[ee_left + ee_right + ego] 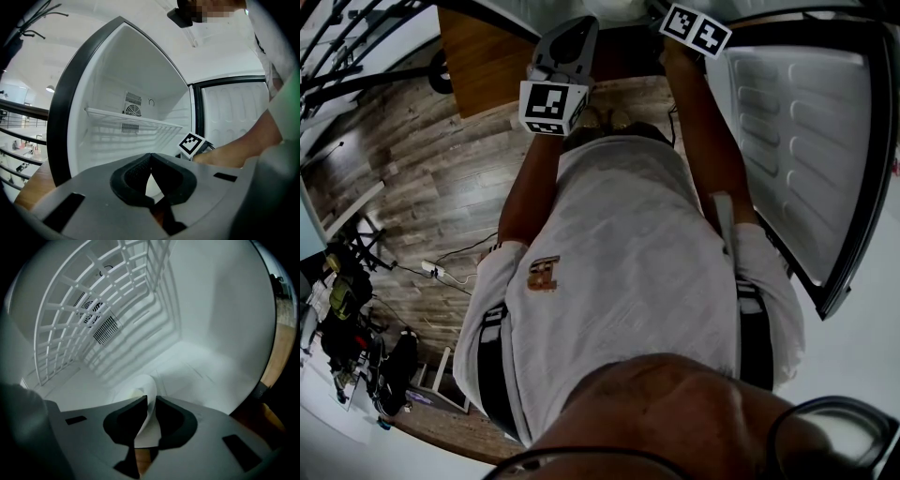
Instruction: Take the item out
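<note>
Grippers, two, one in each of my hands, both pointed at an open fridge (105, 79).

Entry 1, right gripper (150, 400): my dark pads (126, 420) are drawn in close on a thin white item (140, 386), and its curved edge is pinched between them. The white item sits low on the fridge's white floor. The wire shelf (89, 310) above it runs tilted across this gripper's view. What the item is made of I cannot tell.

Entry 2, left gripper (150, 156): my pads meet at their tips with nothing between them. This gripper hangs outside the fridge, looking in at the wire shelf and the round fan vent (132, 110) on the back wall.

Entry 3, marker cube (192, 144): part of my right gripper, seen in the left gripper view at the lower right of the fridge opening, with my forearm (243, 145) behind it.

Entry 4, door (806, 141): swung wide open on my right, its white moulded inner face showing in the head view.

Entry 5, surroundings: wood-plank floor (441, 197) below me, and my white shirt (628, 272) across the middle of the head view.
</note>
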Demonstrator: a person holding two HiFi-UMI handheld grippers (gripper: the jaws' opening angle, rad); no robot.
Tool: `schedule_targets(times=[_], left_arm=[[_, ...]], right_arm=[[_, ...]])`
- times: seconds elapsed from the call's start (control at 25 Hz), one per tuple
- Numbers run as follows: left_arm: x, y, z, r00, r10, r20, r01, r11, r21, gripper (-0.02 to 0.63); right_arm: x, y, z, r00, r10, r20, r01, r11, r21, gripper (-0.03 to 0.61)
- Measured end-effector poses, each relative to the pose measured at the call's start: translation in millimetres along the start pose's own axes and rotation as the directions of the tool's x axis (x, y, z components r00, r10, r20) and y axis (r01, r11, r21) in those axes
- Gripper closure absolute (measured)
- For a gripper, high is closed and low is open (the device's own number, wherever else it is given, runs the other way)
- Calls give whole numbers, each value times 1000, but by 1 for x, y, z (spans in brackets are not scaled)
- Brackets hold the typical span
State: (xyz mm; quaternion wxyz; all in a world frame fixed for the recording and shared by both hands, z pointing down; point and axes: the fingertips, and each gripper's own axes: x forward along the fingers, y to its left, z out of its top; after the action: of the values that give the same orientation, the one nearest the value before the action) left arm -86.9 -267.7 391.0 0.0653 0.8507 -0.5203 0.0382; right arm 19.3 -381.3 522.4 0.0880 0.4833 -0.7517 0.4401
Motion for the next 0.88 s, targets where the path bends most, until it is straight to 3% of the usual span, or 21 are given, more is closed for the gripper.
schedule_targets(times=[0.4,0.88], left_arm=[[6,-6,-5,999,-33,-9,33,999,-6,595],[5,-8,-6,998,-51,-20,51,999,-9,595]], right_arm=[[-18,8,1,994,20,108,-39,983,181,525],[-46,15,-28,985,-20,173,-30,960,278,525]])
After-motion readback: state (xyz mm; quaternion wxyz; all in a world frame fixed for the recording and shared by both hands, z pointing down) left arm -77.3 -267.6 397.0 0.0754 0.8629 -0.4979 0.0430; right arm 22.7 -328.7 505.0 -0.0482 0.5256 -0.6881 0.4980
